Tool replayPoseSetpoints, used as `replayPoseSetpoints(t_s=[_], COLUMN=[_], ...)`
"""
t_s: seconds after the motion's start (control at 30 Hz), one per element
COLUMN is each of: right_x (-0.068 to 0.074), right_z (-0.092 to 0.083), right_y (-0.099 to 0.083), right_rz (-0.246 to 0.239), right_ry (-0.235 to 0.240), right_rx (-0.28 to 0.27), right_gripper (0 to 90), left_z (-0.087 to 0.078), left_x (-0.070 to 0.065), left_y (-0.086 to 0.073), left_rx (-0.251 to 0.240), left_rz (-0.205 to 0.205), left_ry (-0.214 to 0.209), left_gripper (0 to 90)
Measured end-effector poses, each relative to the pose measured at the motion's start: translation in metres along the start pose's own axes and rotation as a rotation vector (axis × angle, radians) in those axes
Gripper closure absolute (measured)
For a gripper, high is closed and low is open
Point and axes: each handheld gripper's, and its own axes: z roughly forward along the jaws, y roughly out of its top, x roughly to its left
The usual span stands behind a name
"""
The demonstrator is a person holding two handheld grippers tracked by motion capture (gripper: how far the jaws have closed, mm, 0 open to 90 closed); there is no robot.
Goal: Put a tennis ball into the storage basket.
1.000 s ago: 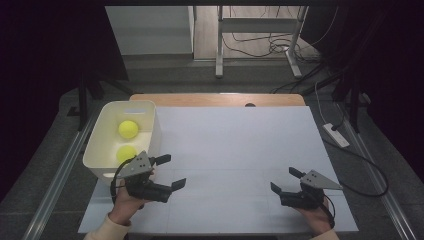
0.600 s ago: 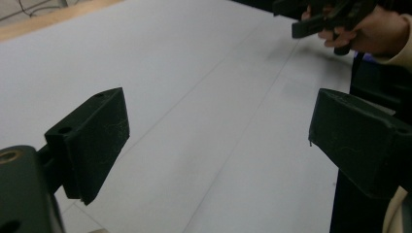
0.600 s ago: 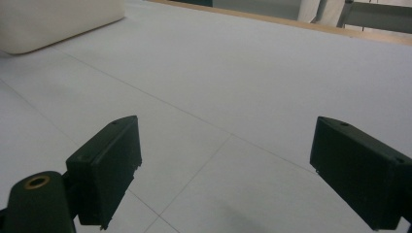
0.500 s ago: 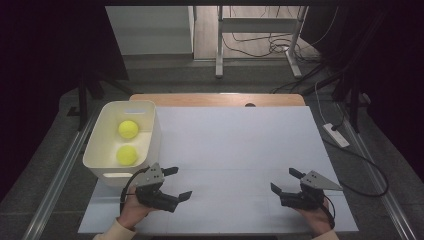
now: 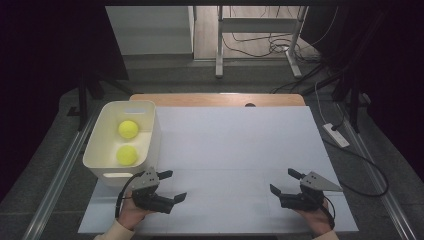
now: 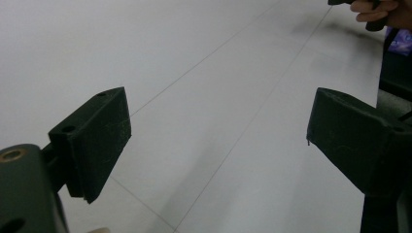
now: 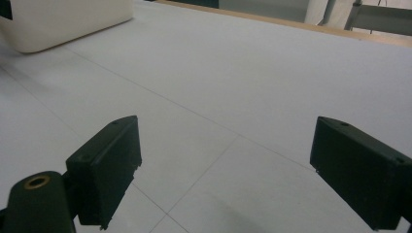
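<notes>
No text, label, brand, number or sign can be read anywhere in these views. The white bin point(image 5: 102, 150), the two yellow tennis balls point(image 5: 128, 129) and the white table cover point(image 5: 235, 145) carry no legible marking.

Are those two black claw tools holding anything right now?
No. The left tool and right tool are both open and empty; both tennis balls lie in the white bin.
</notes>
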Motion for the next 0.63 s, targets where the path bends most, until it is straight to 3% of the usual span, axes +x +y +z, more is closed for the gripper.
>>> replayPoseSetpoints(t_s=[0.63], right_x=[-0.0004], right_z=[0.0004], right_y=[-0.0006], right_rz=[-0.004], right_ry=[0.005], right_rx=[0.003], right_gripper=[11.5], left_z=[-0.0015], left_x=[0.0024], left_y=[-0.0052], left_rx=[0.000], left_rz=[-0.009], left_ry=[0.002], left_gripper=[9.4])
